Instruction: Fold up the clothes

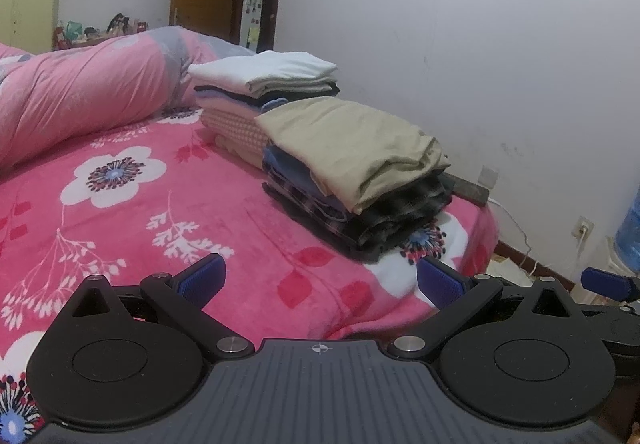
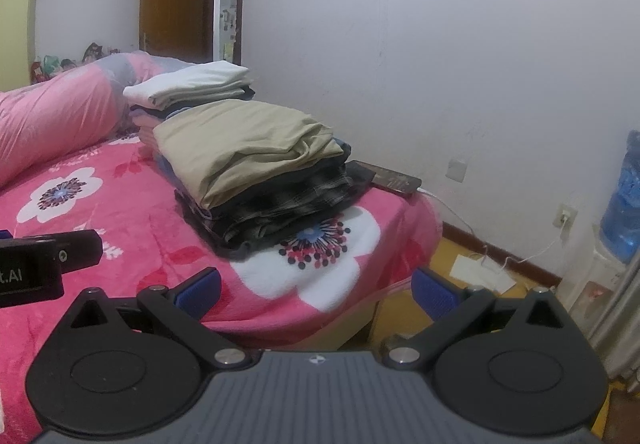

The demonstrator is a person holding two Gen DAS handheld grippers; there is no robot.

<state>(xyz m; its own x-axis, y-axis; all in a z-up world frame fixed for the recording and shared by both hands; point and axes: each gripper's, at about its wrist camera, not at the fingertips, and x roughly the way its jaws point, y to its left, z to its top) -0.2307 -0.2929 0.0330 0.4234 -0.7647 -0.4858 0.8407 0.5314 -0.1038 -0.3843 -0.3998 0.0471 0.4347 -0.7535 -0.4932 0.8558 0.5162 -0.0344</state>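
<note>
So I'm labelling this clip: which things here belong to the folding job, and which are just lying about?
Job:
near stack, khaki garment on top
far stack, white on top
left gripper, open
right gripper, open

Lying about:
pink duvet
dark flat object
water bottle

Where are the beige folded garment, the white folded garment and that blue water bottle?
beige folded garment (image 1: pixel 344 136), left wrist view, top face.
white folded garment (image 1: pixel 268 70), left wrist view, top face.
blue water bottle (image 2: pixel 624 200), right wrist view, side.
</note>
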